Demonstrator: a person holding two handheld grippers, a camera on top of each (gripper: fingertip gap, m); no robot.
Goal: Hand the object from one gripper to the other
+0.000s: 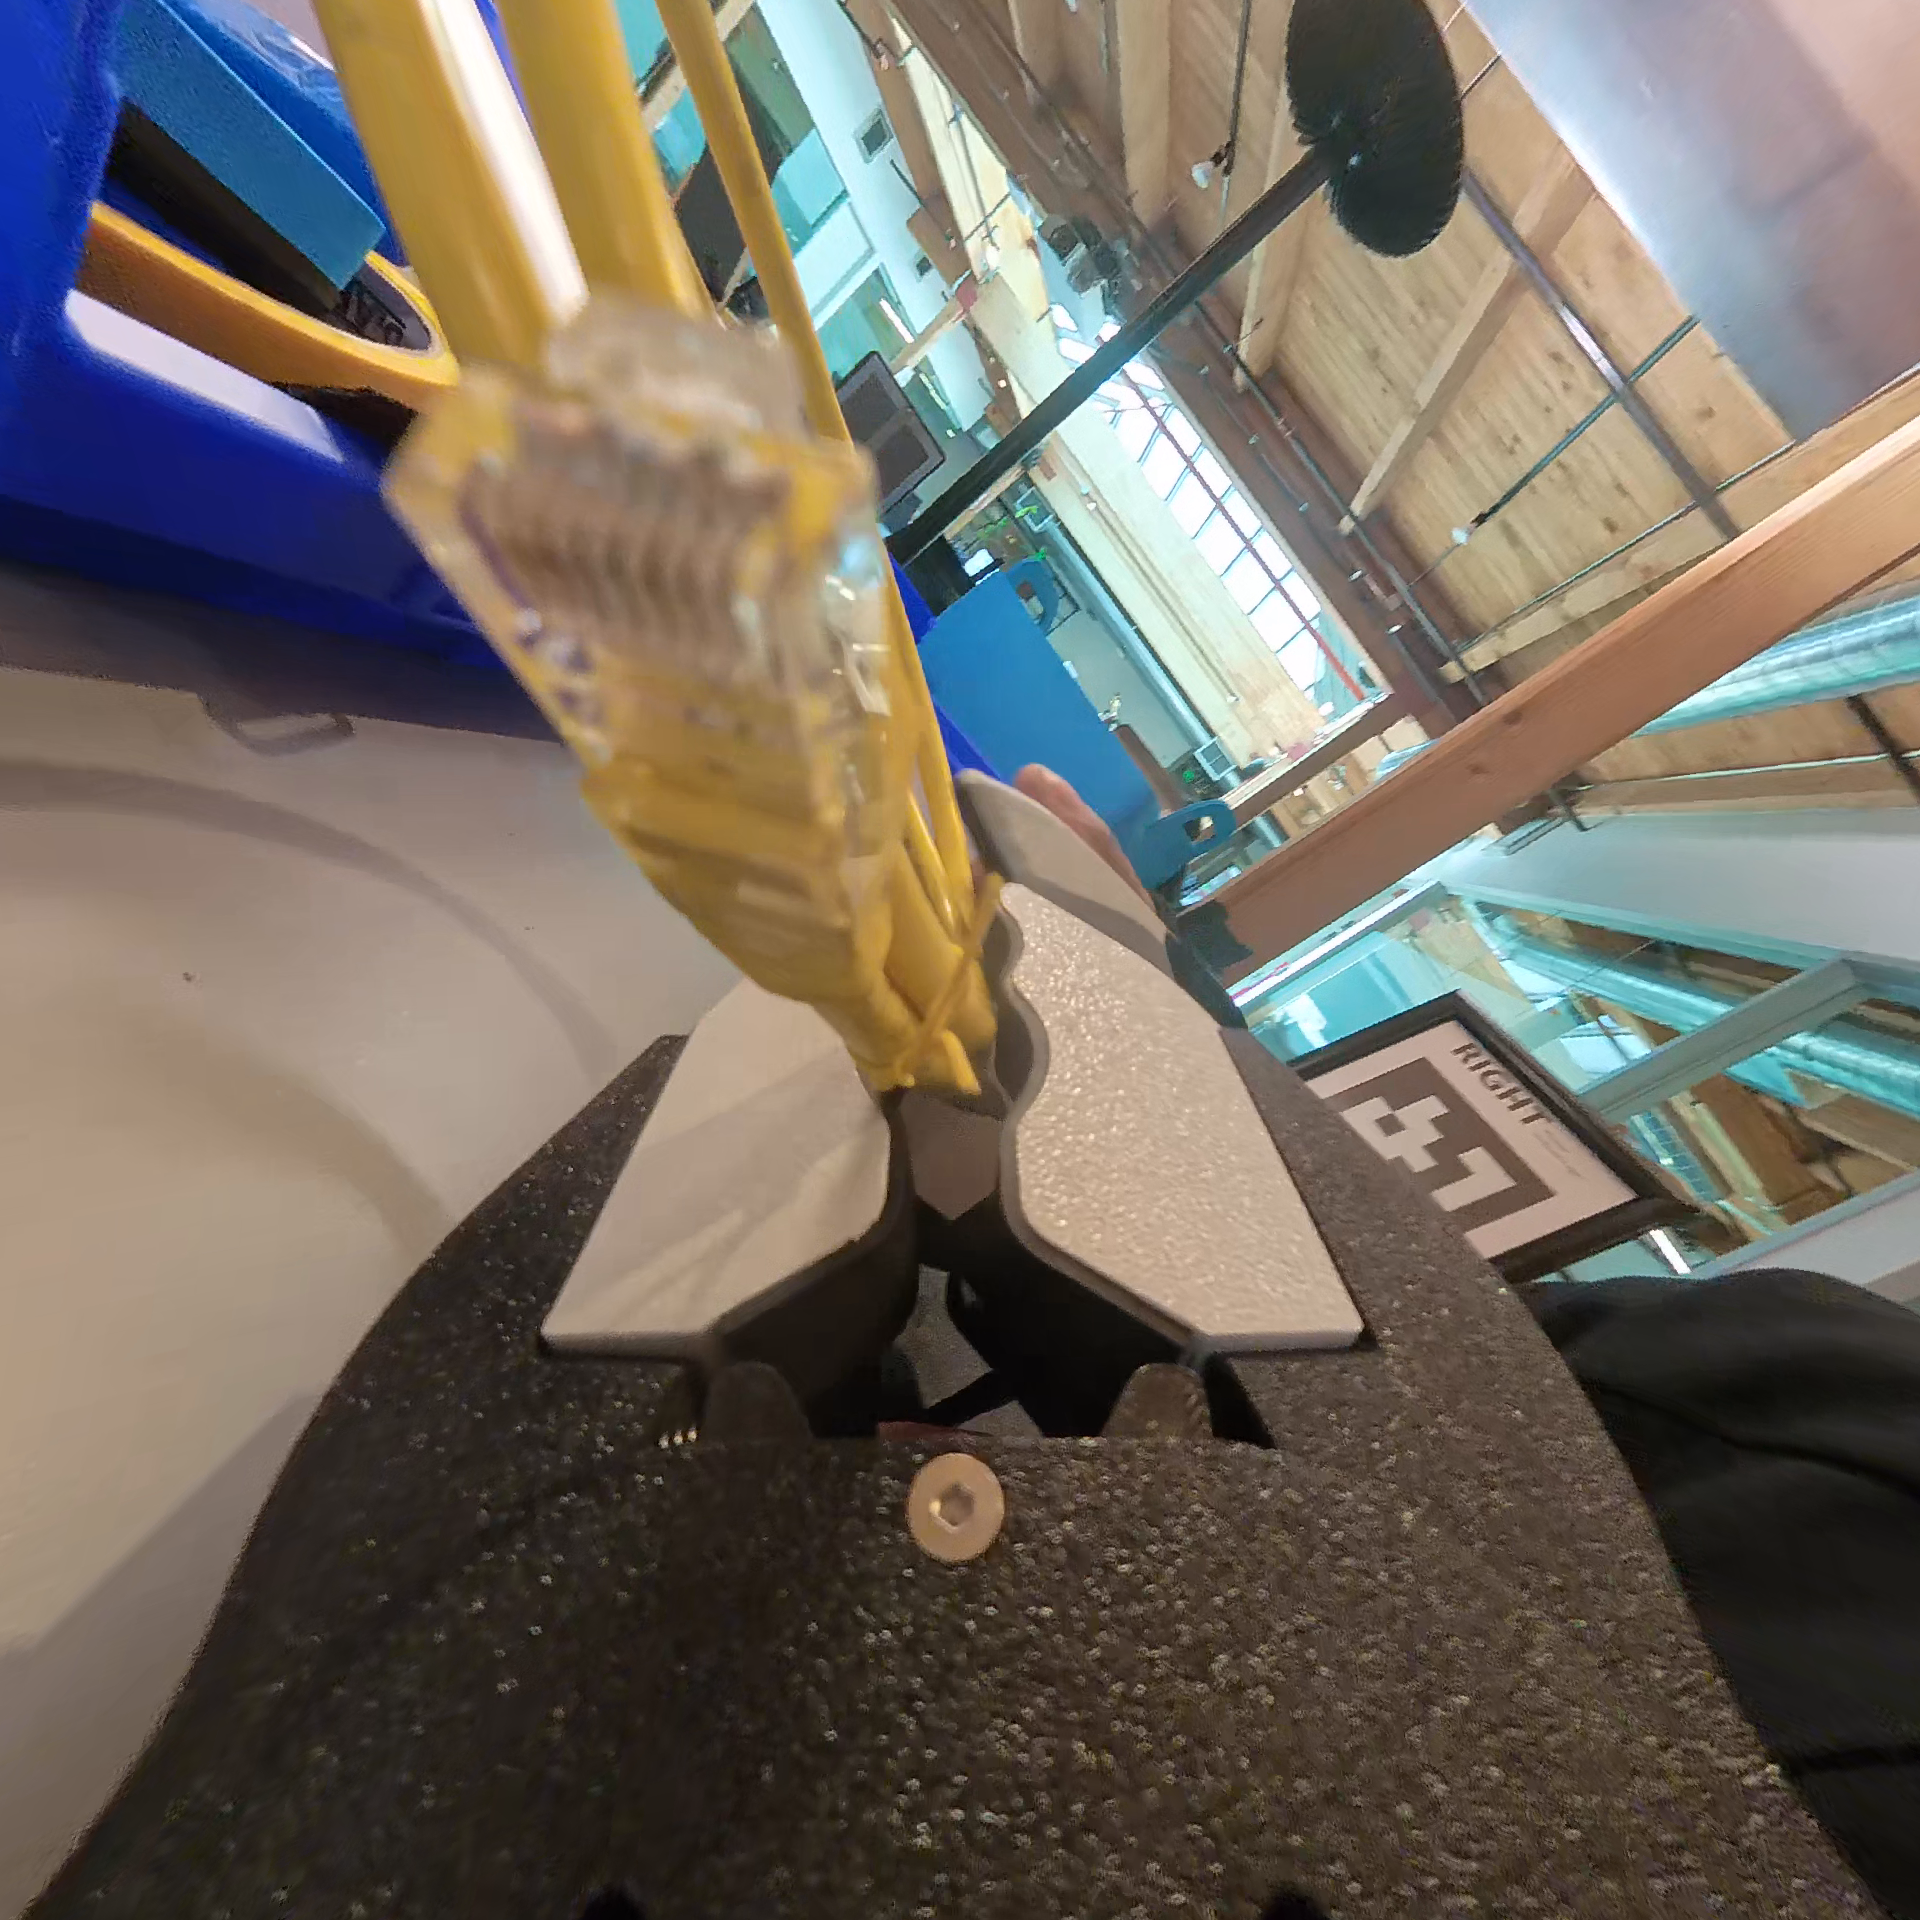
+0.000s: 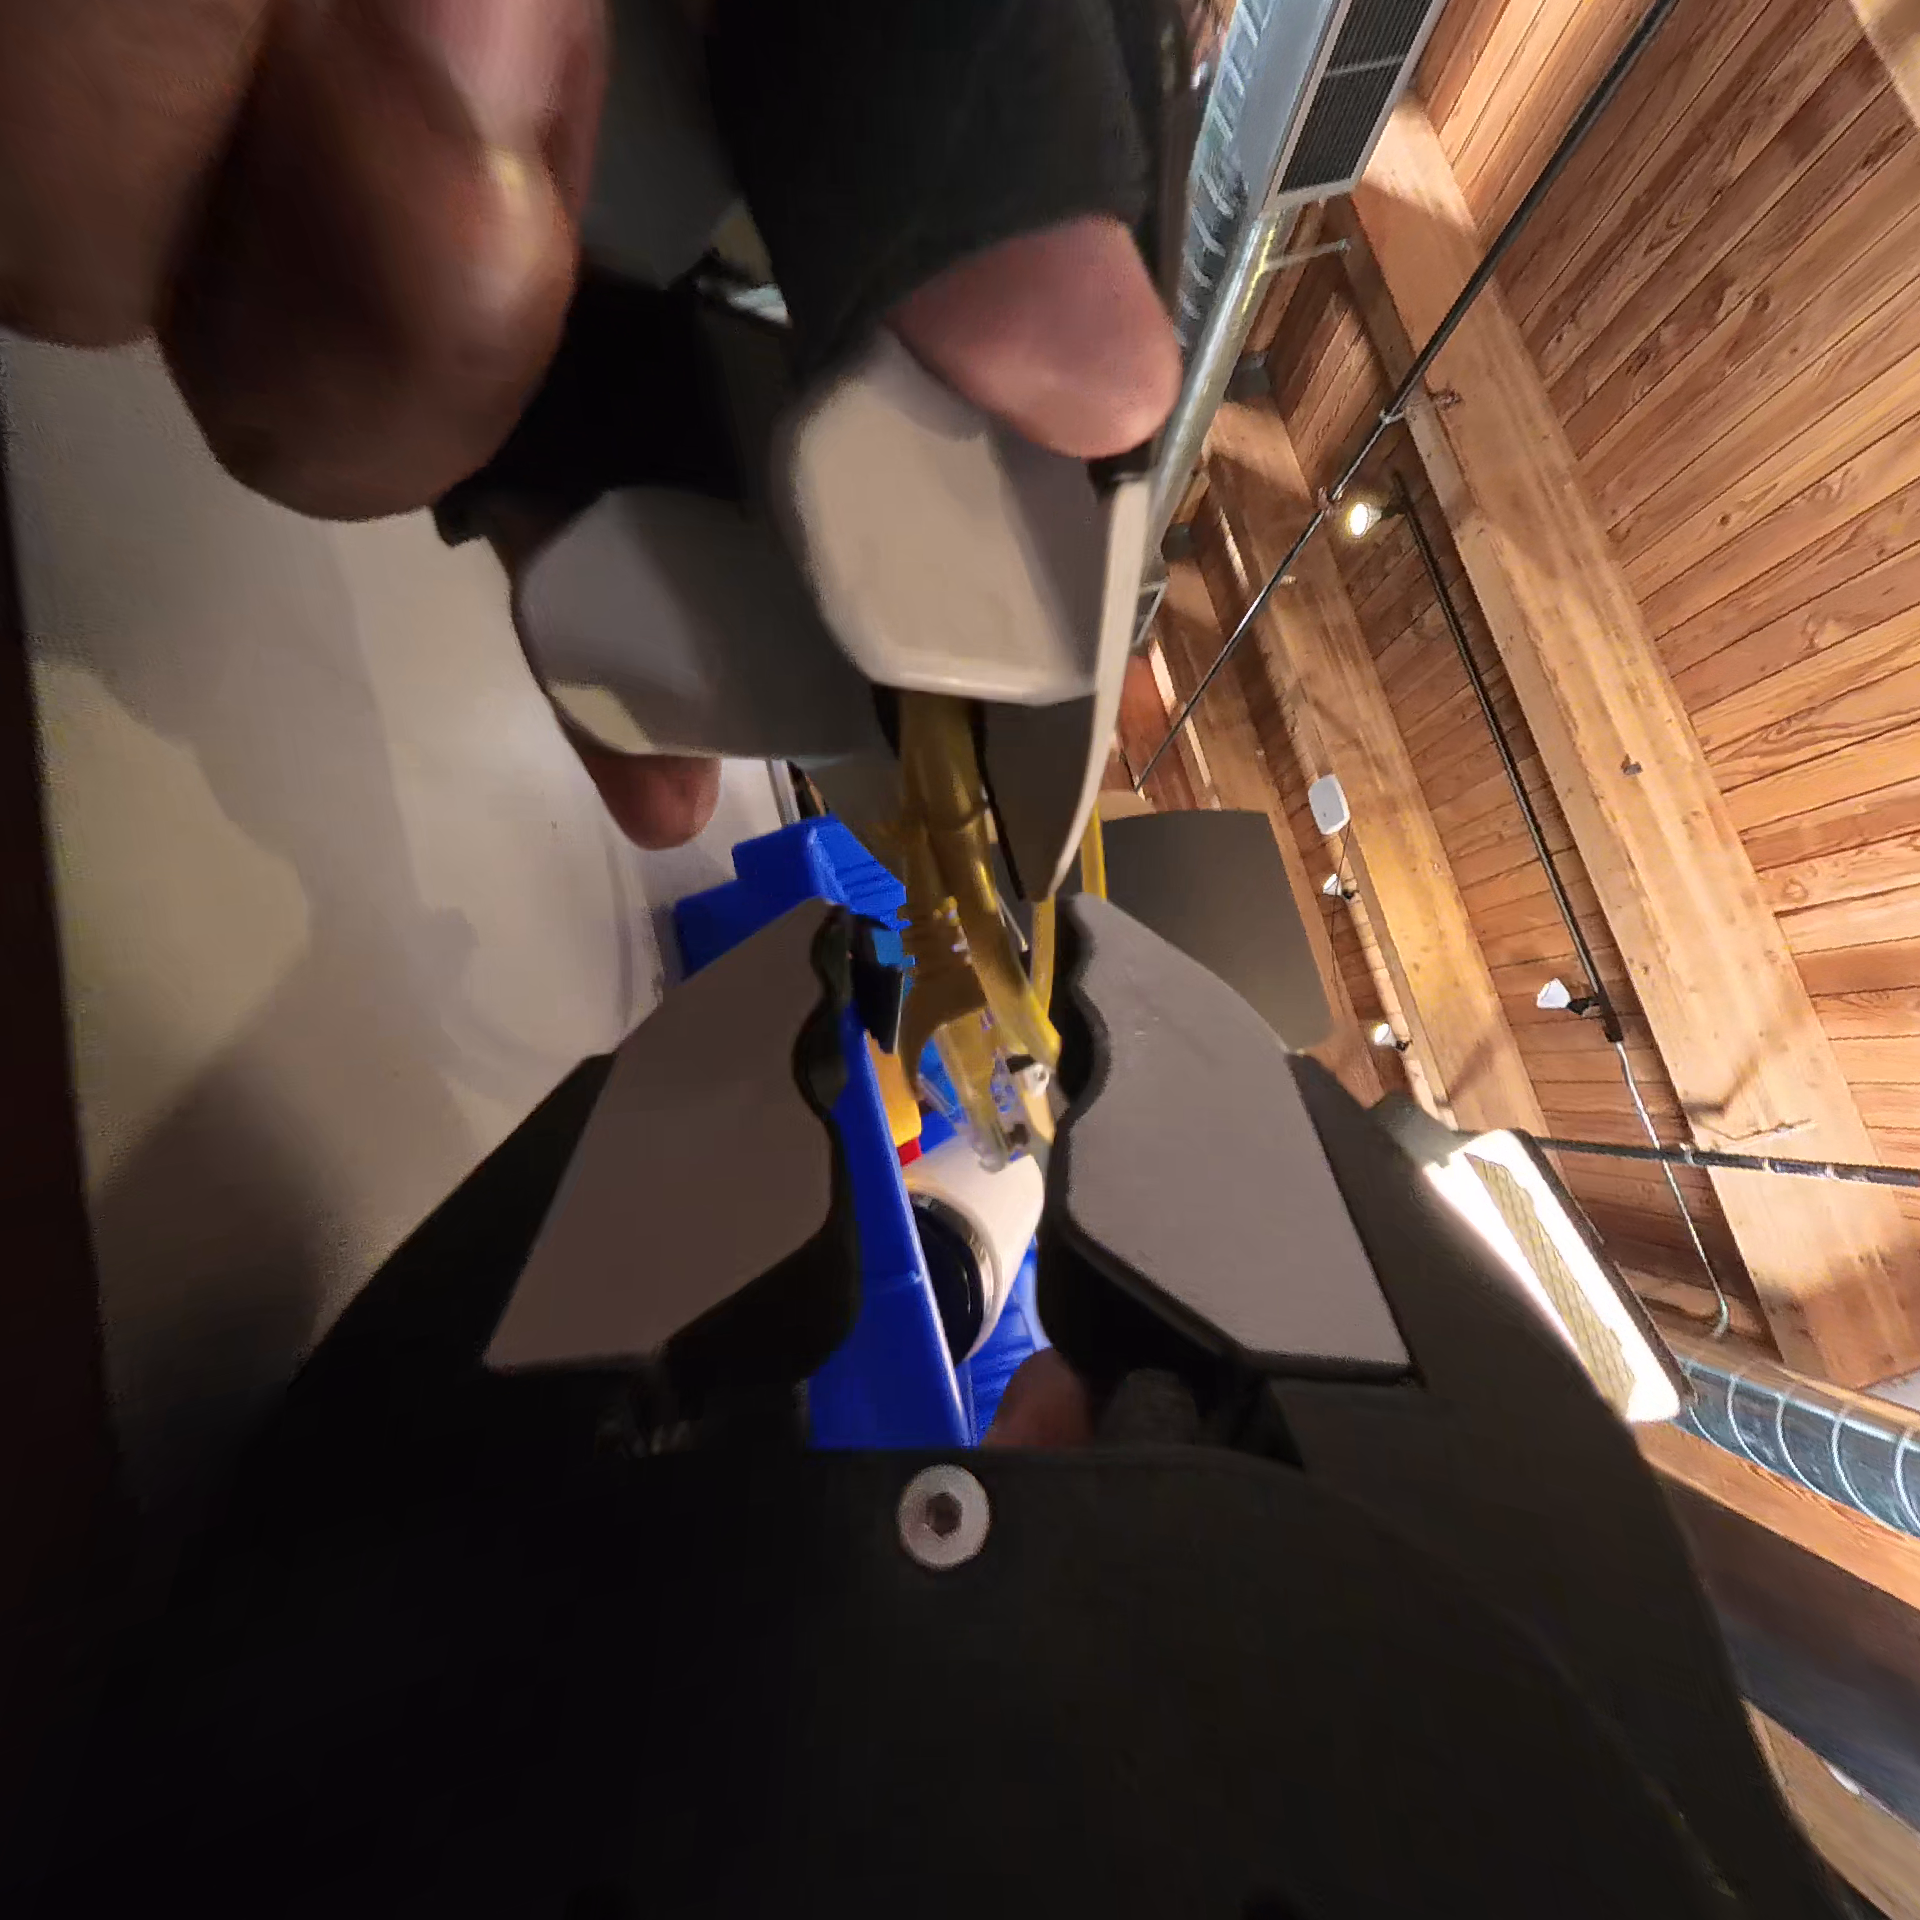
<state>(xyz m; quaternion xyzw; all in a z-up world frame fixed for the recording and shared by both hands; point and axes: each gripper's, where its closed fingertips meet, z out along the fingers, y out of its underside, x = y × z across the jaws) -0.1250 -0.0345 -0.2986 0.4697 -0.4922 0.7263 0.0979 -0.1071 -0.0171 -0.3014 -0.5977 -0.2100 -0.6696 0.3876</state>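
Your left claw (image 1: 935,1049) pinches the yellow cable (image 1: 914,997) bundle at its tips. Your right claw (image 2: 951,1008) gapes around the cable's (image 2: 940,966) plug end, not gripping.

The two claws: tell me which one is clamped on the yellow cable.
The left claw: its pads pinch the tied yellow cable bundle. The right claw stands open, touching nothing.

A pale tabletop (image 1: 208,1039) sits beneath a timber-plank ceiling (image 2: 1662,520) with heavy wooden beams (image 1: 1558,727) — small spotlights (image 2: 1359,516) glow along a black rail, and bright daylight fills distant windows (image 1: 1226,520).
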